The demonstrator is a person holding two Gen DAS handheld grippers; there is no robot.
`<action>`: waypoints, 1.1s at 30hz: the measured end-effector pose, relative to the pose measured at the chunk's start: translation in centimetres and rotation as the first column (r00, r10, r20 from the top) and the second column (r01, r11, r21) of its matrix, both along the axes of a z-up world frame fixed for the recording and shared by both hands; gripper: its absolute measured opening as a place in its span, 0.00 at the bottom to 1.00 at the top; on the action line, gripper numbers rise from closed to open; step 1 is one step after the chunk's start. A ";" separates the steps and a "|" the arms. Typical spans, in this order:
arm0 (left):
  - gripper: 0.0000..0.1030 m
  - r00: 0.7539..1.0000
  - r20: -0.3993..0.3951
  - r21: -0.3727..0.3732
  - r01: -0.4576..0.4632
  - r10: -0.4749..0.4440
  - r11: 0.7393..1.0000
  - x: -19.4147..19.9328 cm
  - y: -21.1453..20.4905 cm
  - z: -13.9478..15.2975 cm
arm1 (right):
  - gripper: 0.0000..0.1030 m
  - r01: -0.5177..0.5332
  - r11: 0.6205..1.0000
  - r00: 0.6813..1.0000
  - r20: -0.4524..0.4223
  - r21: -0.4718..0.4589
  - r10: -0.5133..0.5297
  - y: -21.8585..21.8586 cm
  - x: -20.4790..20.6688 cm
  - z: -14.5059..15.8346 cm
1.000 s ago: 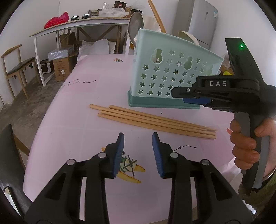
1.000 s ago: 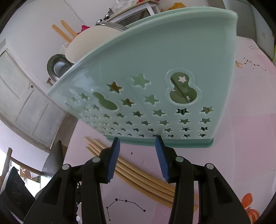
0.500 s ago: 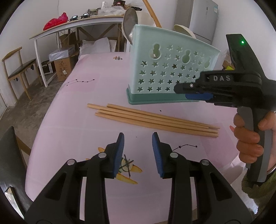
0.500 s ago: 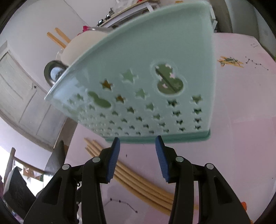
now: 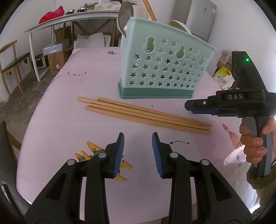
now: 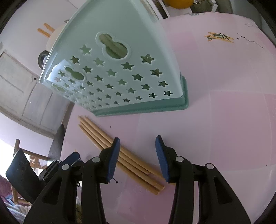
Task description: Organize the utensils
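Left gripper (image 5: 137,151) bottom centre, jaws part-open and empty over the pink table (image 5: 51,124); four chopsticks (image 5: 143,114) mid-frame, mint utensil caddy (image 5: 163,69) upright above; right gripper (image 6: 137,157) empty, gaping over their near ends.

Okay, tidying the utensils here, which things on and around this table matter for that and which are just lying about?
Part of the job:
- wooden chopsticks lying loose on the table
- green utensil holder
- metal spoon standing in it
- left gripper, right gripper, both open

Just lying about:
- cardboard box
- red bag
- wooden chair
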State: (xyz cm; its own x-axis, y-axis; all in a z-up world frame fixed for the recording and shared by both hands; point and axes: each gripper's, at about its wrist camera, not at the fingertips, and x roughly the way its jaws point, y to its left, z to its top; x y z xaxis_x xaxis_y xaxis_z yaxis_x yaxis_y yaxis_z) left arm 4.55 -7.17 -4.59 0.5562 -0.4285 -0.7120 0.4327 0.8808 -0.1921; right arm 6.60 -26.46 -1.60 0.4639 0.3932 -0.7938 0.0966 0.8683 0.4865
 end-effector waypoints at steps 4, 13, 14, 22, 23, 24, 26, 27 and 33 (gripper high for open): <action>0.30 1.000 -0.017 -0.002 -0.003 0.003 1.000 0.4 0.2 -0.4 | 0.41 -0.028 0.999 1.000 -0.006 -0.015 0.028 0.8 0.2 0.0; 0.30 0.999 -0.036 -0.022 -0.012 0.011 1.000 0.7 0.6 -0.7 | 0.41 -0.045 0.998 0.999 -0.023 -0.033 0.045 2.6 0.9 -0.2; 0.30 0.999 -0.036 -0.024 -0.011 0.010 1.000 0.7 0.6 -0.7 | 0.41 -0.047 0.998 0.999 -0.025 -0.037 0.046 2.6 0.9 -0.2; 0.30 0.999 -0.037 -0.036 -0.007 0.006 0.999 0.8 1.0 -0.7 | 0.41 -0.022 0.999 1.000 -0.007 -0.040 0.022 2.6 0.4 0.9; 0.30 0.999 -0.037 -0.036 -0.007 0.005 0.999 0.8 1.0 -0.7 | 0.41 -0.019 0.999 1.000 -0.001 -0.040 0.019 2.6 0.2 1.2; 0.30 0.999 -0.036 -0.036 -0.007 0.006 0.999 0.8 1.0 -0.7 | 0.41 -0.015 0.999 1.000 0.004 -0.040 0.015 2.6 0.0 1.4; 0.31 0.999 -0.035 -0.034 -0.007 0.006 0.999 0.9 1.0 -0.7 | 0.42 -0.007 0.999 1.000 0.010 -0.037 0.008 2.7 -0.4 1.7; 0.31 0.999 -0.035 -0.033 -0.007 0.006 0.999 0.9 1.0 -0.6 | 0.46 -0.002 0.999 1.000 0.012 -0.037 0.002 2.7 -0.7 1.9; 0.42 1.000 -0.013 -0.015 -0.014 0.013 1.000 0.6 0.9 -0.4 | 0.56 0.027 0.999 0.999 0.025 -0.040 -0.026 2.9 -2.8 2.7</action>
State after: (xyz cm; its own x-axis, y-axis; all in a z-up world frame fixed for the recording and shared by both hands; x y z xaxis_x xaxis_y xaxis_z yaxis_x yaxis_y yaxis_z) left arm 5.16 -6.23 -4.96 0.5528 -0.4321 -0.7125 0.4181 0.8835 -0.2114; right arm 3.84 -23.60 1.09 0.4929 0.3484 -0.7973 0.1083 0.8846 0.4535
